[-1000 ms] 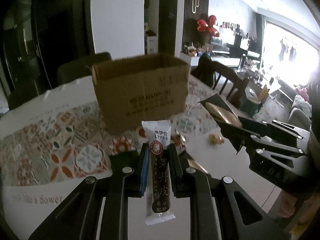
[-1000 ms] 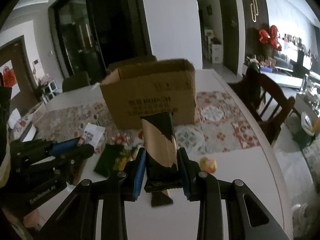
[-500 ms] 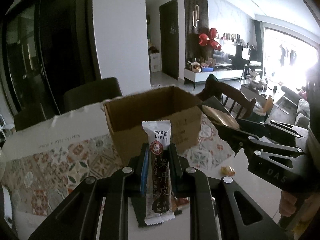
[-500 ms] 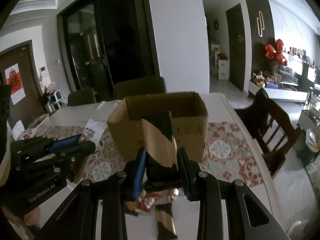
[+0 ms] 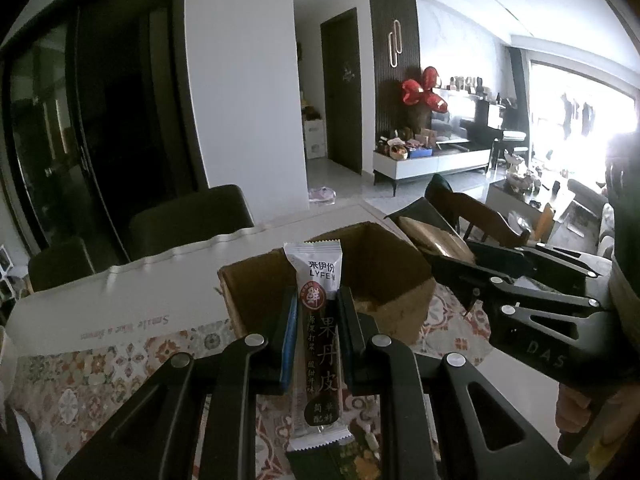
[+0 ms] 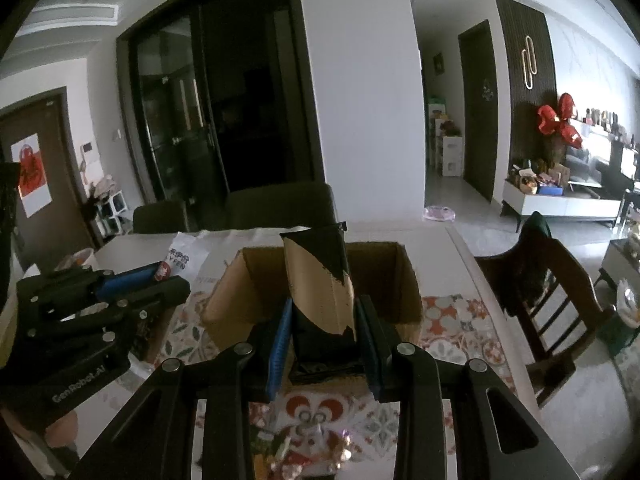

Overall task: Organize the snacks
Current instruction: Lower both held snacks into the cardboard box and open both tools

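My left gripper (image 5: 316, 316) is closed narrowly on a slim fruit-leather bar (image 5: 319, 344) in a glossy white and brown wrapper with serrated ends, and my right gripper (image 6: 322, 322) is closed a little wider on a flat black and gold pouch (image 6: 320, 288) that stands upright between the blue-padded fingers (image 6: 280, 334). Both grippers are level and side by side, raised above the patterned tablecloth (image 5: 80, 384). They point at the open brown cardboard box (image 6: 408, 280) that stands on the cloth, just beyond both snacks, and loose wrappers (image 6: 304, 456) lie on the table below my right gripper.
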